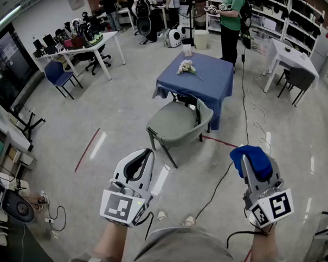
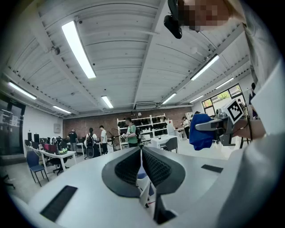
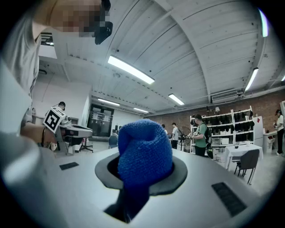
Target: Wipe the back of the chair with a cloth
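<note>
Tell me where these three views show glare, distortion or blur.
Head view: bright glare streaks on the glossy floor, edges bowed. Left gripper view: strong fisheye, dark corners. Right gripper view: same fisheye; the blue cloth looks sharp.

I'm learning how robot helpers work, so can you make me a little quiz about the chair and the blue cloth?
1. True or false: the left gripper holds the blue cloth.
2. What colour is the cover on the table next to the chair? A red, B blue, C yellow.
3. Is either gripper touching the chair?
Key: 1 false, the right gripper grips it and the left is shut and empty; 2 B; 3 no, both are apart from it.
</note>
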### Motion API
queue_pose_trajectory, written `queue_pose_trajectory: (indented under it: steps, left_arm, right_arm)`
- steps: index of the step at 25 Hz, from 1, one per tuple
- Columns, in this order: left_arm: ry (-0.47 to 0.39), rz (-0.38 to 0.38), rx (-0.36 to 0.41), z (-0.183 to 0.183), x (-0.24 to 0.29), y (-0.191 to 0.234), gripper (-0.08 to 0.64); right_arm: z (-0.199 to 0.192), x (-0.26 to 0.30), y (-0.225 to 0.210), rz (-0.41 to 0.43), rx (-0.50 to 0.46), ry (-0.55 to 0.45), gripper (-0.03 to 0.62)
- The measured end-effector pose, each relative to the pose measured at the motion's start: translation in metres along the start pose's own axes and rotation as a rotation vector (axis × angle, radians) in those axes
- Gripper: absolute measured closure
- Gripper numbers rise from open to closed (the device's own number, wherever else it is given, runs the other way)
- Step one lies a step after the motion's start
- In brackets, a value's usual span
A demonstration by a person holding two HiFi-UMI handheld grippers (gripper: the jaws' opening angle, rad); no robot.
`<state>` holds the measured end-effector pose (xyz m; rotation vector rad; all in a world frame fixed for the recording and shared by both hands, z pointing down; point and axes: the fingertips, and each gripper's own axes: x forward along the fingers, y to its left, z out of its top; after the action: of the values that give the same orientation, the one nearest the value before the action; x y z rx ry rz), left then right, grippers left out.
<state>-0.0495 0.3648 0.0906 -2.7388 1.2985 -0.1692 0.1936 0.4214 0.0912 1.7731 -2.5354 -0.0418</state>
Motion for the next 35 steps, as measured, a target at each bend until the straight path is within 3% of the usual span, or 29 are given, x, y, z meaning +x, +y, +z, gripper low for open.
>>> queue_pose_trajectory:
  steps: [16,22,23,25,35]
  left_arm:
    - [0.014,-0.018,-0.003,-0.001,0.009,-0.02,0.532]
    - [-0.026,-0.023,-0.083,0.004,0.006,-0.023,0.532]
    - [-0.04,-0.03,-0.111,0.005,0.006,-0.024,0.523]
    - [-0.047,-0.03,-0.152,0.002,0.007,-0.024,0.346]
    - [-0.011,0.056,-0.167,-0.022,0.024,0.007,0.333]
  right_arm:
    - [-0.007,-0.009,-0.019,-0.006,0.029,0.011,0.491]
    - [-0.007,-0.014,-0.025,-0.002,0.041,0.009,0.491]
    - [-0.009,-0.015,-0.026,-0.001,0.042,0.01,0.491]
    - [-0.014,-0.016,-0.029,0.001,0.05,0.016,0.491]
    - [-0.03,0.003,-0.045,-0.007,0.068,0.038,0.491]
